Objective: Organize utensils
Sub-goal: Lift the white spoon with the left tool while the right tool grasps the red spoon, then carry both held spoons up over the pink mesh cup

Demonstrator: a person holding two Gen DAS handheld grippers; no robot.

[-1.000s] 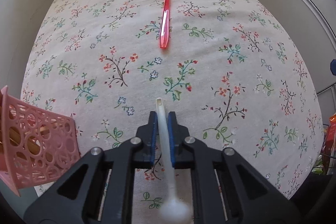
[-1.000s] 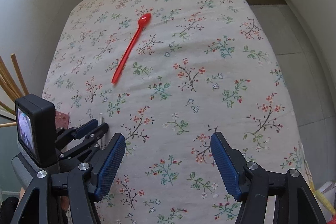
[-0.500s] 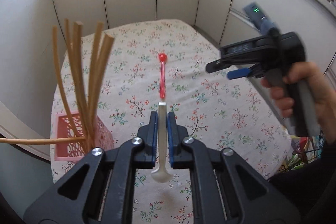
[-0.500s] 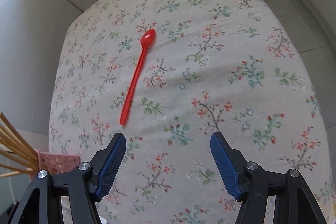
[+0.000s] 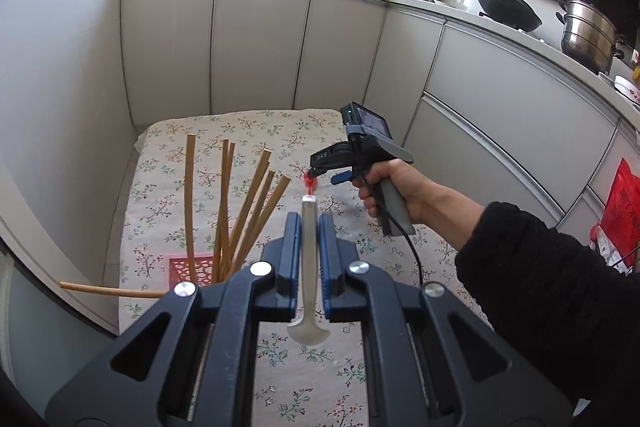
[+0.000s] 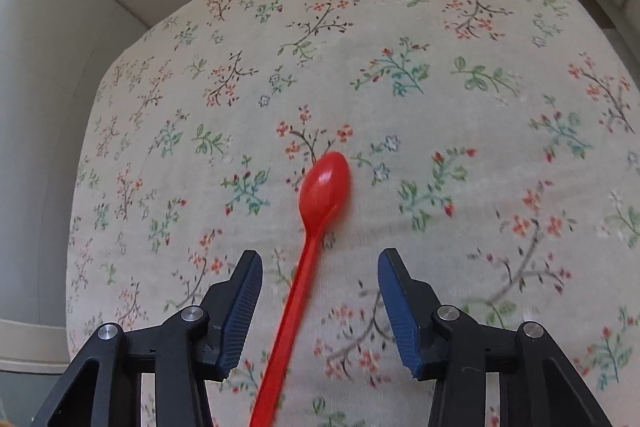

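Since a second ago, lifted well above the floral tablecloth [image 5: 304,379] and tilted up toward the cabinets, left hand-held gripper [image 5: 309,227] stays clamped on the white spoon [image 5: 309,267], handle upright between the blue pads, bowl hanging below them; now showing the pink basket [image 5: 188,269] with its wooden chopsticks [image 5: 224,211] fanned out just left of the jaws, one stick lying out sideways over the edge; meanwhile dropped low toward the cloth [image 6: 460,75], right hand-held gripper [image 6: 320,291] gapes wide with nothing between its pads, straddling the handle of the red spoon [image 6: 320,199], which lies flat on the cloth, bowl pointing away; hard to tell whether the pads touch the cloth; handle end cut off by the lower frame edge in the right wrist view; in the left wrist view only a red sliver visible under the right tool, mostly hidden by it; basket largely covered by the left tool's body.
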